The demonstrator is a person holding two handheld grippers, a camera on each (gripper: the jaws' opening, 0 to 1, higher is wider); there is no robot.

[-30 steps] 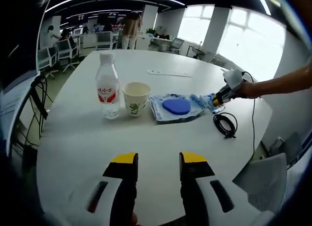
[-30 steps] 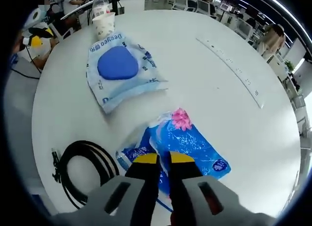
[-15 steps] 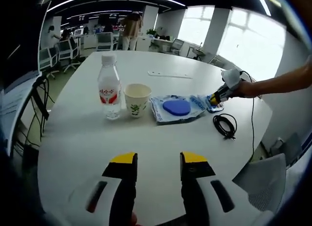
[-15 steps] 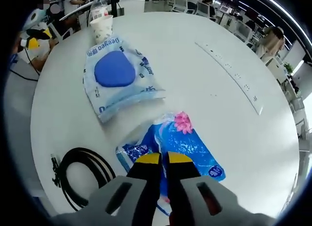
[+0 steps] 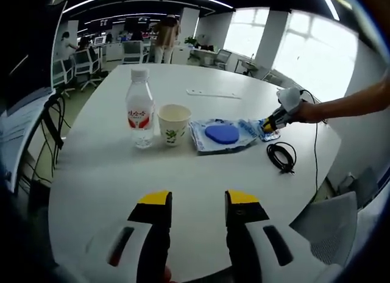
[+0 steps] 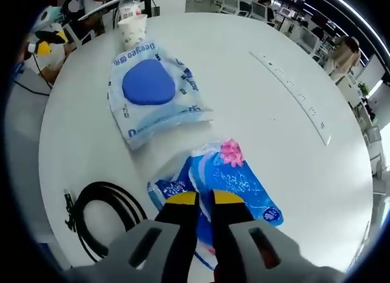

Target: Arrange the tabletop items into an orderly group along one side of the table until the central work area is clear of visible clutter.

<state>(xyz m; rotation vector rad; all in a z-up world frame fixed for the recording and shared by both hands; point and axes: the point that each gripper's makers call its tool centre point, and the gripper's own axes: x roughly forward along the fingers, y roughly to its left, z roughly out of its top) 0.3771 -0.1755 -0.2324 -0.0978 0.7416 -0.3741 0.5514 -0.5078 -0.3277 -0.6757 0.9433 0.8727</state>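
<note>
On the round white table (image 5: 109, 173) a row runs left to right: a clear water bottle (image 5: 141, 115) with a red label, a paper cup (image 5: 173, 124), a pale blue pouch (image 5: 220, 134) with a dark blue disc on it, and a small bright blue packet (image 5: 253, 125). My right gripper (image 5: 268, 123) meets that packet's right end. In the right gripper view the blue packet (image 6: 234, 176) with a pink flower lies under my right gripper (image 6: 198, 200), whose jaws are pinched on its near edge. The pouch (image 6: 149, 85) lies beyond. My left gripper (image 5: 198, 204) hangs open over bare table.
A coiled black cable (image 5: 281, 156) lies by the table edge near the right gripper; the cable (image 6: 100, 216) sits left of the jaws. A flat white strip (image 6: 292, 88) crosses the far tabletop. Office chairs (image 5: 79, 63) and people stand beyond the table.
Both views have shifted slightly with the hands. The right gripper stays pinched on the blue packet; no item on the table has clearly moved.
</note>
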